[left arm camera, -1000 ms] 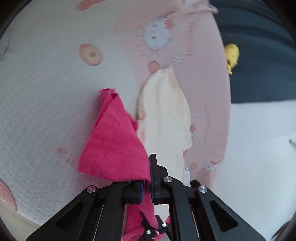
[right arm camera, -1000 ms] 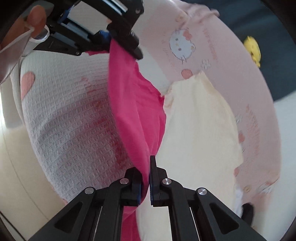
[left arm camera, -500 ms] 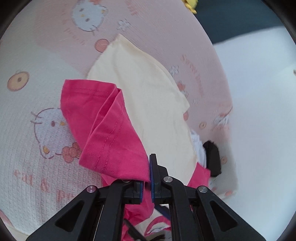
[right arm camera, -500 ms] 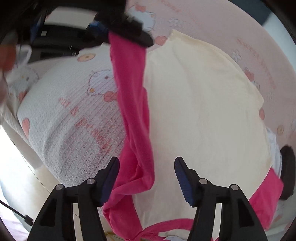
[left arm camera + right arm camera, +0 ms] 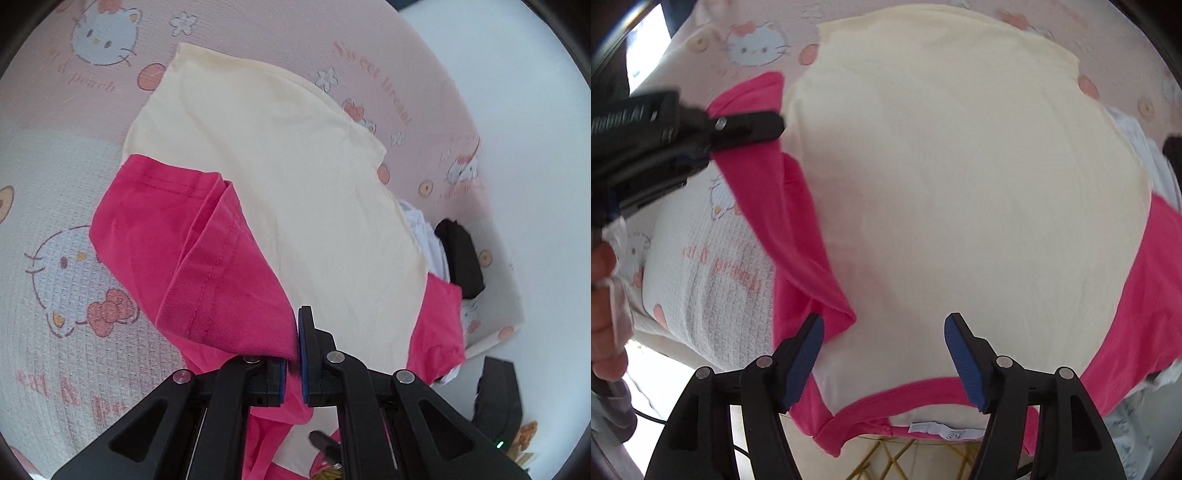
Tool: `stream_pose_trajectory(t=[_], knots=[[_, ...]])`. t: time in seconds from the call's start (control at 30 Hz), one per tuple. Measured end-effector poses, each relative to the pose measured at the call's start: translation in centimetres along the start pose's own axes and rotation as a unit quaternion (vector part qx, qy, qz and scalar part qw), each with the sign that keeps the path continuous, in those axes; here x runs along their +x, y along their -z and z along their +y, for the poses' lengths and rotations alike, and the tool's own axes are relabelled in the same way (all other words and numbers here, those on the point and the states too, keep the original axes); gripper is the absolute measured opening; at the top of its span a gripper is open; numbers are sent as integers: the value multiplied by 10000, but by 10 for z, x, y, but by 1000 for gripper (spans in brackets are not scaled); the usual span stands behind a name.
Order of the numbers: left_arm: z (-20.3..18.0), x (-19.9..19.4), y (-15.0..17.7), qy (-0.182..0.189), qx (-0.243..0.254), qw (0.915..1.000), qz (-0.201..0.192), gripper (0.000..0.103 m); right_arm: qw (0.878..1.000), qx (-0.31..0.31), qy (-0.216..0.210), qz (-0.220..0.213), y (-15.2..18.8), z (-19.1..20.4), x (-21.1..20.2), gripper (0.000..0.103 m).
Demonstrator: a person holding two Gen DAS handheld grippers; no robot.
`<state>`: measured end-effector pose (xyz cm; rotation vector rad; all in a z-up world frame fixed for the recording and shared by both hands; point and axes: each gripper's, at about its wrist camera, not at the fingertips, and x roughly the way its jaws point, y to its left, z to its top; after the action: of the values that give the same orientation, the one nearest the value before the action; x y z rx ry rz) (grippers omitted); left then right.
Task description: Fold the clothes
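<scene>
Our left claw [image 5: 294, 354] pinches the pink sleeve [image 5: 192, 258] at nine o'clock of the cream shirt [image 5: 280, 177]. Our right claw [image 5: 882, 350] has just been opening, nothing between its jaws.

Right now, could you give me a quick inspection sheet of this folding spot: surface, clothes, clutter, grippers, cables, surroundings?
Surface: pink and white cartoon-cat blanket spread under the clothes.
Job's things: cream and pink shirt lying mostly flat; its pink sleeve is lifted and folded toward the cream body.
Clutter: black object and white cloth at the shirt's far edge.
Grippers: left gripper shut on the pink sleeve; right gripper has just been opening, jaws wide above the shirt, nothing clamped between them.
Cables: thin dark cable near the hand.
Surroundings: pale floor beyond the blanket.
</scene>
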<state>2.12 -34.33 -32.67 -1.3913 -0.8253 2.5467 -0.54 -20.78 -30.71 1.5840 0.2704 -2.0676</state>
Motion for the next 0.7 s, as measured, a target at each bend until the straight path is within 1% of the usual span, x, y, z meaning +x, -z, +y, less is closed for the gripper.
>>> stream_pose_trajectory(t=[0.07, 0.2, 0.3, 0.43, 0.6, 0.67, 0.7], knots=[[-9, 10, 2, -105, 223, 9996, 128, 4, 9995, 280, -107, 44, 1, -14, 1, 67], [-22, 29, 6, -144, 471, 9981, 373, 4, 9963, 777, -328, 144, 5, -37, 5, 67], [-26, 45, 7, -130, 426, 9977, 514, 4, 9939, 1003, -419, 210, 7, -48, 9, 67], [-24, 61, 8, -123, 160, 9977, 652, 4, 9910, 1203, -520, 258, 10, -58, 13, 67], [-30, 56, 4, -220, 150, 9975, 662, 5, 9862, 1437, -758, 307, 16, -69, 16, 67], [-33, 49, 1, -300, 161, 9975, 625, 8, 9852, 1464, -832, 308, 18, -70, 16, 67], [-34, 46, 0, -290, 119, 9976, 616, 16, 9850, 1459, -865, 307, 18, -70, 16, 67]])
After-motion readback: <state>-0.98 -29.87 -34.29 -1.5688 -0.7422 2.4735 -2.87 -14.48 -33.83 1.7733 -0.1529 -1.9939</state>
